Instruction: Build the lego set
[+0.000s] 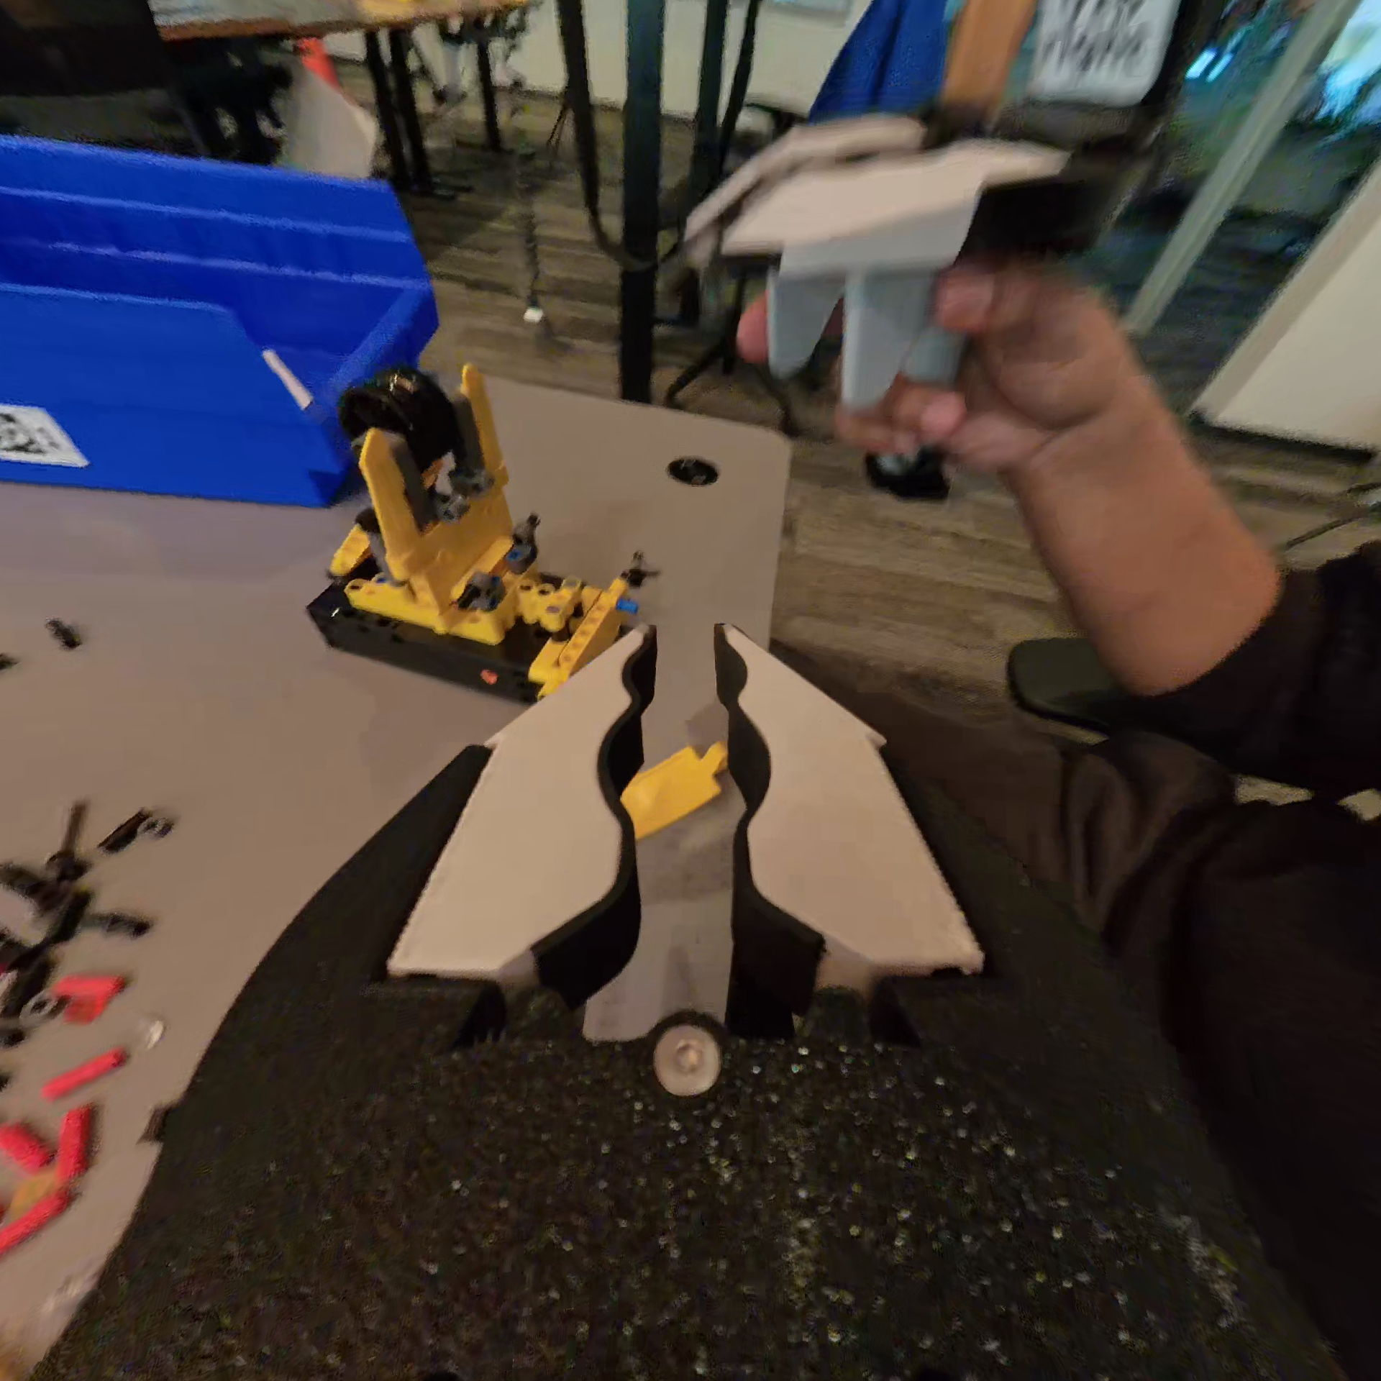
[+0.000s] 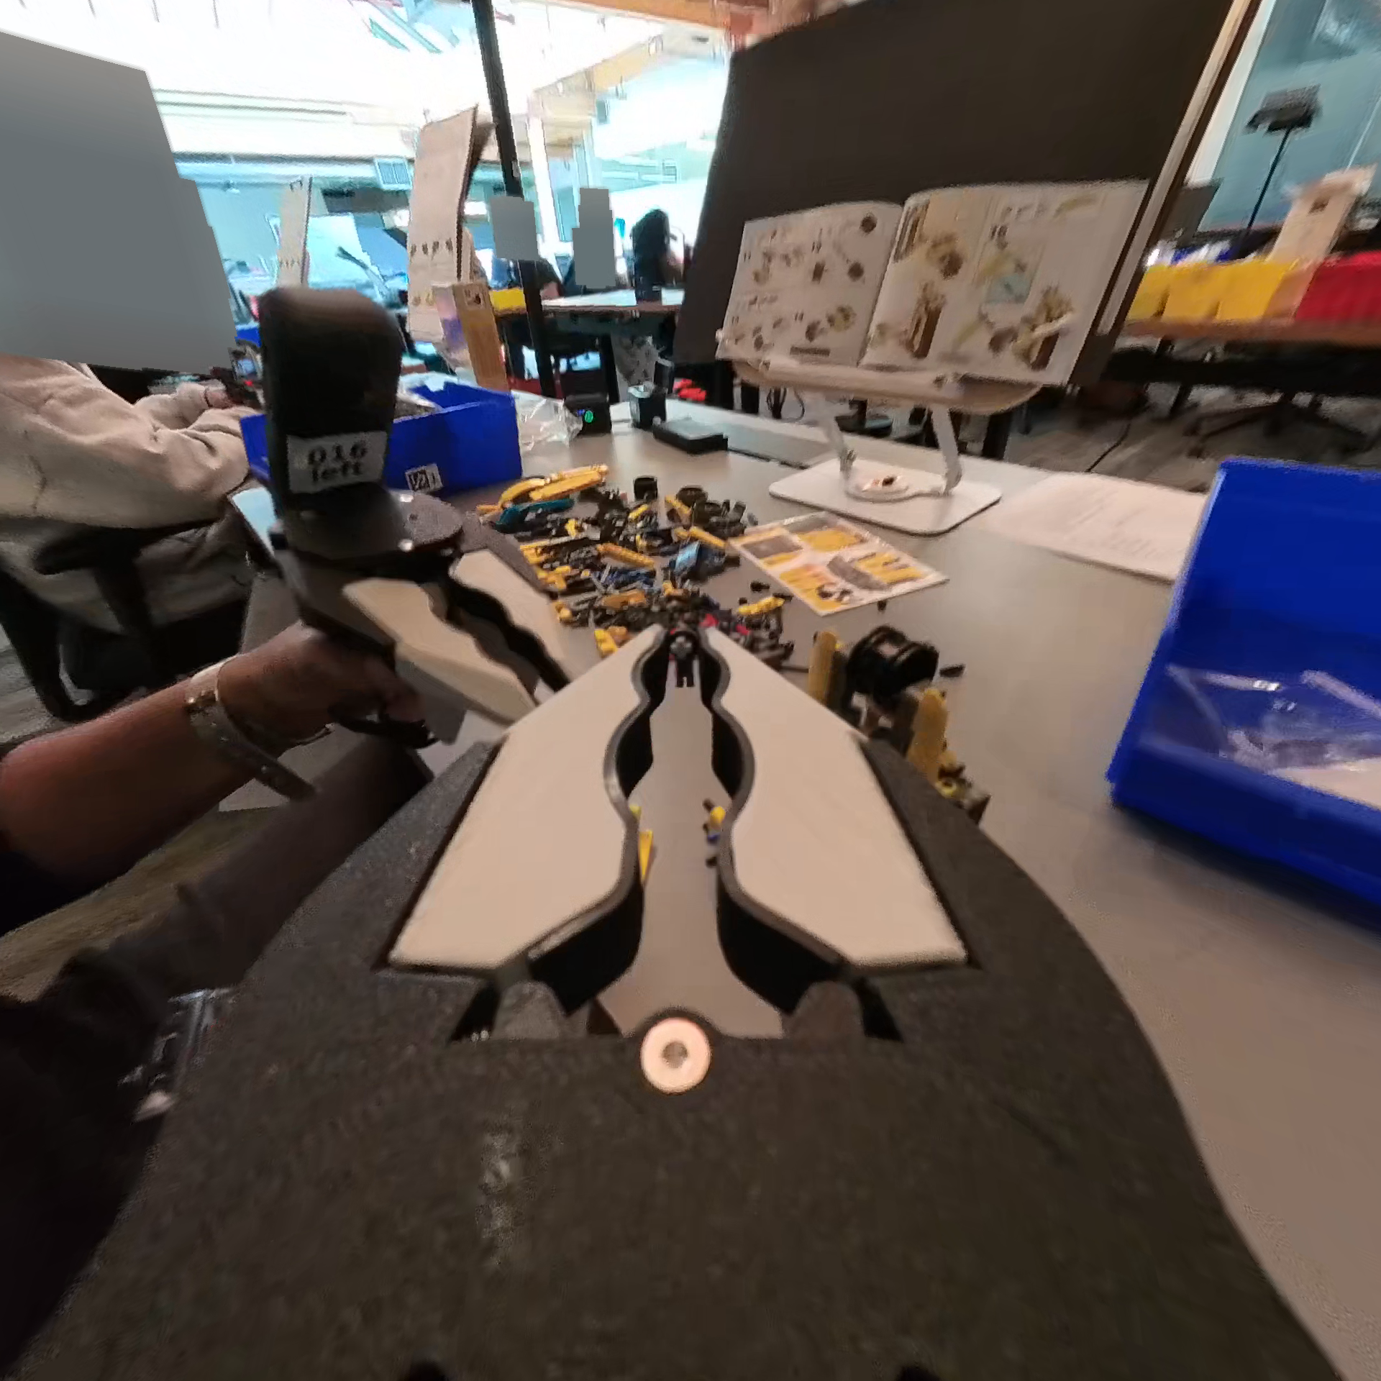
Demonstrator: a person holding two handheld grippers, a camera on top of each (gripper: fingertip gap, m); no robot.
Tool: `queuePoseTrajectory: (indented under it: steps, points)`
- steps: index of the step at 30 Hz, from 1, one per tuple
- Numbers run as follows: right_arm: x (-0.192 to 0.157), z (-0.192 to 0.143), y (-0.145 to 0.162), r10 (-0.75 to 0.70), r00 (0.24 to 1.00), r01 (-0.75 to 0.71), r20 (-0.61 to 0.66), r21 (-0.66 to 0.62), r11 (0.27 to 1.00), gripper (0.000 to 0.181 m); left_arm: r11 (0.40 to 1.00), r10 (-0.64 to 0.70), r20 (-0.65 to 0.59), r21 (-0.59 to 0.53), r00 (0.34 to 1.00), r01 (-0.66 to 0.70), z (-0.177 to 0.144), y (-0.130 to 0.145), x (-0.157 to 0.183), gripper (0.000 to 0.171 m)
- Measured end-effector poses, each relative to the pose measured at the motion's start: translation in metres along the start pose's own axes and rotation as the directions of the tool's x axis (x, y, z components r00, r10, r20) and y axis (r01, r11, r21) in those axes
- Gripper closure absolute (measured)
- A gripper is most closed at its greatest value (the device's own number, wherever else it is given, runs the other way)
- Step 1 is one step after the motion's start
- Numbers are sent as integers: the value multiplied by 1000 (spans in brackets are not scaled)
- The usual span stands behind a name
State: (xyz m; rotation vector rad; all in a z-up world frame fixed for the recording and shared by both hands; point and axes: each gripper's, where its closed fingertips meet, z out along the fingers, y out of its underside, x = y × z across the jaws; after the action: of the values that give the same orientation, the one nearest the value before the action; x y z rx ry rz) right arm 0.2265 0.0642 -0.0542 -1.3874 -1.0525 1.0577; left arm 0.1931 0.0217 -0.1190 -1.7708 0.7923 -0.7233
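The left gripper [image 1: 684, 635] is held low over the grey table [image 1: 224, 710], its jaws parted by a narrow gap with nothing clamped between them. A flat yellow piece [image 1: 676, 788] is seen on the table under that gap, apparently lying loose (contact with the fingers cannot be made out). Just ahead and to the left stands a yellow and black model [image 1: 448, 568] with a black wheel [image 1: 396, 407] at its top, and a blue bin [image 1: 187, 299] sits behind it. Red and black small parts [image 1: 67, 1046] are scattered at the left edge.

The right gripper [image 2: 684, 635] is raised above the table, its jaws slightly apart, and a small dark piece [image 2: 684, 657] is seen at its tips (whether it is pinched cannot be told). Beyond it lies a heap of yellow and black parts [image 2: 635, 553], and an open instruction booklet [image 2: 919, 284] is propped on a white stand [image 2: 889, 486].
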Motion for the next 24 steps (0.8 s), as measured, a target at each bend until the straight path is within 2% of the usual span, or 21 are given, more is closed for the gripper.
queuePoseTrajectory:
  steps: [3, 5, 11, 17, 21, 24]
  points:
    - [-5, -9, 17, 12, 1000, -12, 8, -13, 1000, 174, 993, -83, -97, 74, 992, 91, -2, -4, 5, 157]
    - [-4, -20, 24, 37, 999, -37, 6, -2, 999, 174, 990, -113, -85, 74, 990, 119, -3, 2, -2, 157]
    - [7, -43, 27, 131, 991, -131, -24, 9, 991, 174, 992, -95, -126, 76, 987, 105, 12, -11, 8, 157]
    - [-26, -48, 33, 146, 985, -147, 87, 4, 989, 174, 995, -49, -225, 77, 973, 67, 28, -31, 43, 156]
    - [-34, -45, 45, 210, 967, -210, 145, -17, 978, 174, 997, -26, -286, 64, 958, 46, 42, -25, 60, 155]
    - [-36, -46, 49, 262, 949, -265, 175, -5, 964, 174, 998, 3, -260, 62, 966, 14, 53, -21, 58, 154]
